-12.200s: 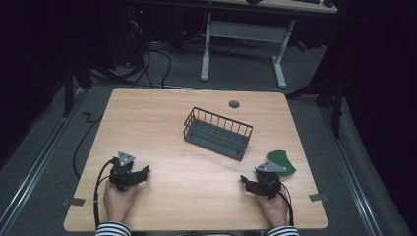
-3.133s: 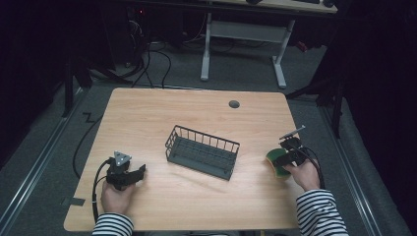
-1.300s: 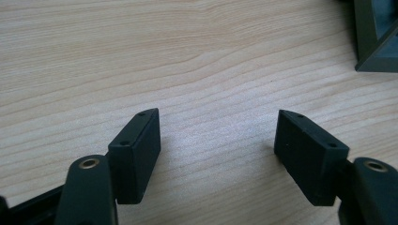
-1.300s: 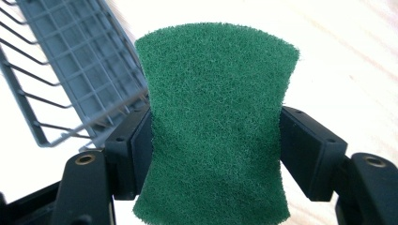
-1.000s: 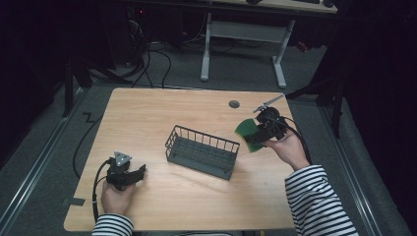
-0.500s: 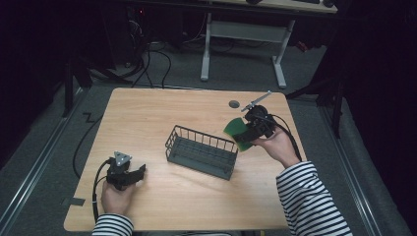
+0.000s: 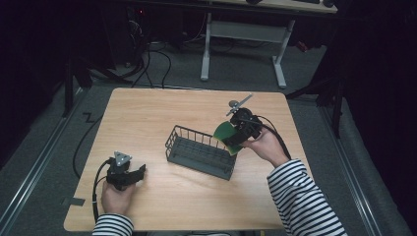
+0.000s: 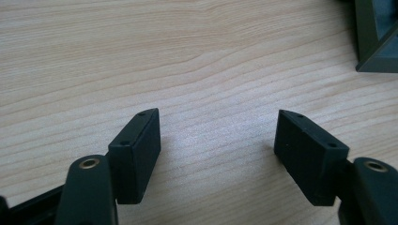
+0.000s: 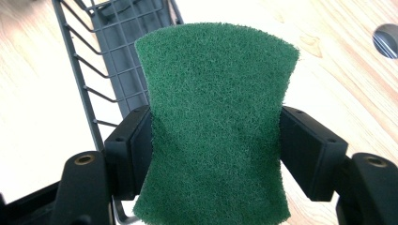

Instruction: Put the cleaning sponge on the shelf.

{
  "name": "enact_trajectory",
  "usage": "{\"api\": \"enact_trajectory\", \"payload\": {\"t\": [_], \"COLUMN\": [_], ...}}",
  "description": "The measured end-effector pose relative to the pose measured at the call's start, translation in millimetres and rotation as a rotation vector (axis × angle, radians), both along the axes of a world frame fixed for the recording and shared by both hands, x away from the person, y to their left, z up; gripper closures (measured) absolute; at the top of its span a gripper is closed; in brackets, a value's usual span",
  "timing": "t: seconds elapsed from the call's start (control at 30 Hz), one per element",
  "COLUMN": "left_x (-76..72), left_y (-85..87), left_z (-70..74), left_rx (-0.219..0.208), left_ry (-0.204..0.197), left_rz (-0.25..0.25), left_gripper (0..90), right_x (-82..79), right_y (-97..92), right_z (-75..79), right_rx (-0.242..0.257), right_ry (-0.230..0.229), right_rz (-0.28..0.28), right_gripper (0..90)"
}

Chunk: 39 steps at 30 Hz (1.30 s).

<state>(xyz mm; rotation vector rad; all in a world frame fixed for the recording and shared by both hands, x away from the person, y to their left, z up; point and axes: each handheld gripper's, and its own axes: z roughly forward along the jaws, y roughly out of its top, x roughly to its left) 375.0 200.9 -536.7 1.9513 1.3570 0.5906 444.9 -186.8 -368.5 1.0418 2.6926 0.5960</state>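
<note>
A green scouring pad (image 7: 225,136) (image 9: 213,126) is pinched between the jaws of my right gripper (image 7: 235,136) (image 9: 216,150), held in the air over the right end of a dark wire basket (image 7: 200,152) (image 9: 101,56) in the middle of the table. The pad bows in at the sides where the jaws squeeze it. My left gripper (image 7: 138,172) (image 8: 218,150) rests on the wood near the front left, jaws wide apart with nothing between them; a corner of the basket (image 8: 378,42) lies ahead to its right.
A wooden table (image 7: 147,118) bears a round cable hole (image 9: 387,40) at the back right. Beyond the far edge stand a white desk frame (image 7: 246,39) and cables on the floor.
My right gripper has carried the green pad leftward and slightly toward me, from beside the cable hole to over the basket's right end. The left gripper has stayed put.
</note>
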Motion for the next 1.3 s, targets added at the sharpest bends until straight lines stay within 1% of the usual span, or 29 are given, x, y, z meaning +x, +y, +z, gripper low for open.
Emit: {"api": "enact_trajectory", "payload": {"t": [0.2,0.3,0.43,0.57,0.6,0.67,0.73,0.9,1.07,1.17,1.2,1.3], "left_x": [0.0,0.0,0.0,0.0,0.0,0.0,0.0,0.1,0.1,0.1,0.1,0.1], "left_y": [0.1,0.1,0.1,0.1,0.1,0.1,0.1,0.1,0.1,0.1,0.1,0.1], "left_z": [0.0,0.0,0.0,0.0,0.0,0.0,0.0,0.0,0.0,0.0,0.0,0.0], "left_rx": [0.0,0.0,-0.001,-0.001,-0.001,0.0,-0.001,-0.001,-0.001,-0.001,-0.001,-0.001], "left_ry": [0.0,0.0,0.0,0.0,0.0,0.0,0.0,0.0,0.0,0.0,0.0,0.0], "left_rz": [0.0,0.0,0.0,0.0,0.0,0.0,0.0,0.0,0.0,0.0,0.0,0.0], "left_gripper": [32.4,32.4,32.4,32.4,32.4,32.4,32.4,32.4,32.4,32.4,32.5,32.5], "right_x": [2.1,3.0,4.7,5.1,4.6,4.5,4.3,2.8,0.8,-2.2,-2.1,-2.3], "right_y": [14.4,20.0,24.2,27.7,29.1,31.2,33.4,34.5,34.1,33.9,33.5,32.6], "right_z": [-6.9,-9.7,-12.3,-13.1,-13.0,-14.5,-16.4,-18.2,-19.5,-22.1,-22.7,-23.3], "right_rx": [-0.02,-0.031,-0.046,-0.056,-0.061,-0.066,-0.081,-0.081,-0.076,-0.064,-0.06,-0.035], "right_ry": [0.012,0.02,0.024,0.025,0.033,0.034,0.035,0.027,0.032,0.038,0.036,0.04], "right_rz": [0.035,0.042,0.046,0.064,0.061,0.074,0.08,0.085,0.079,0.078,0.088,0.088], "right_gripper": [31.4,31.4,31.4,31.3,31.2,31.0,30.6,30.0,28.2,29.4,30.4,32.2]}}
